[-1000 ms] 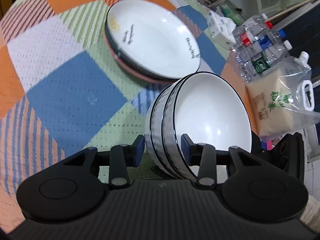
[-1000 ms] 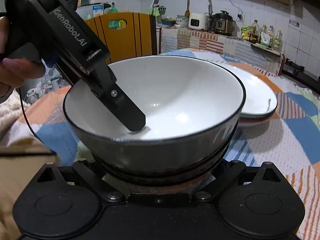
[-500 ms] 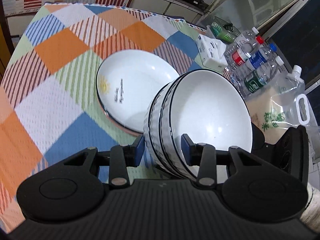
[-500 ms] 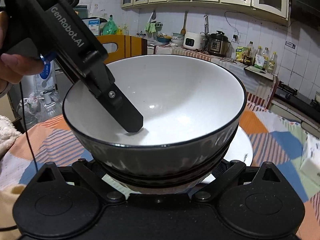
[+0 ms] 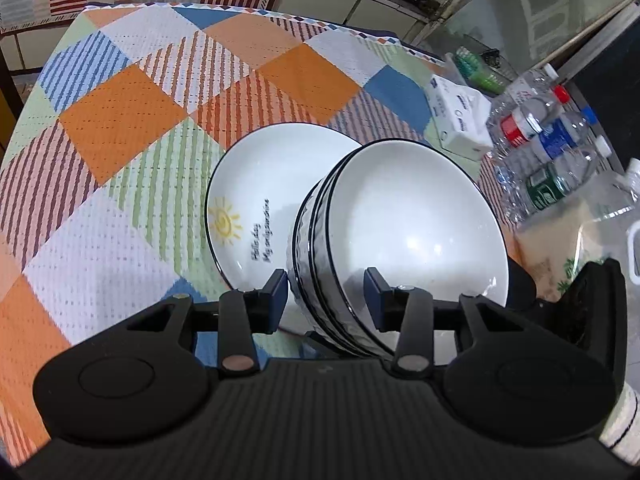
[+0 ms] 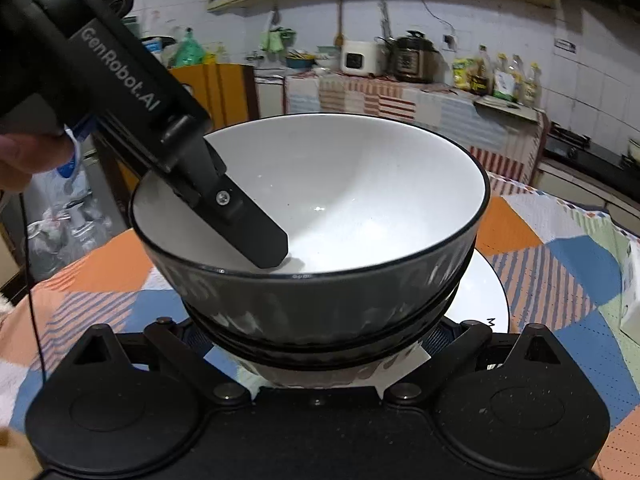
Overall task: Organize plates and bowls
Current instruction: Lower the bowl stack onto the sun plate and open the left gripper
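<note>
Left-wrist view, left to right. Checked patchwork cloth on the surface fills the left and top of frame; more of it and its far edge show now than a second ago, so the camera has pulled up and back. Frame centre: white shallow plate with a yellow sun print and black rim, top of a plate stack still resting on the cloth. It was in the upper middle of frame a second ago and now sits lower, partly hidden behind the bowls.

Right of centre: stack of white ribbed bowls with black rims, tilted, off the cloth. The left claw is at a narrow opening, clamped on the near wall of the stack, one pad outside and one inside the top bowl. Grip looks the same across the last second.

Far right: white tissue box, clear water bottles, clear rice bag, all off to the side.

Right-wrist view: left claw's finger at left dips into the top bowl. The right claw cradles the lower stack from both sides, holding it; its pads are mostly hidden. Plate rim shows under the bowls at lower right.

Judgement: two-claw carry is under way, with the bowl stack heading over the plates; placement not done yet.
</note>
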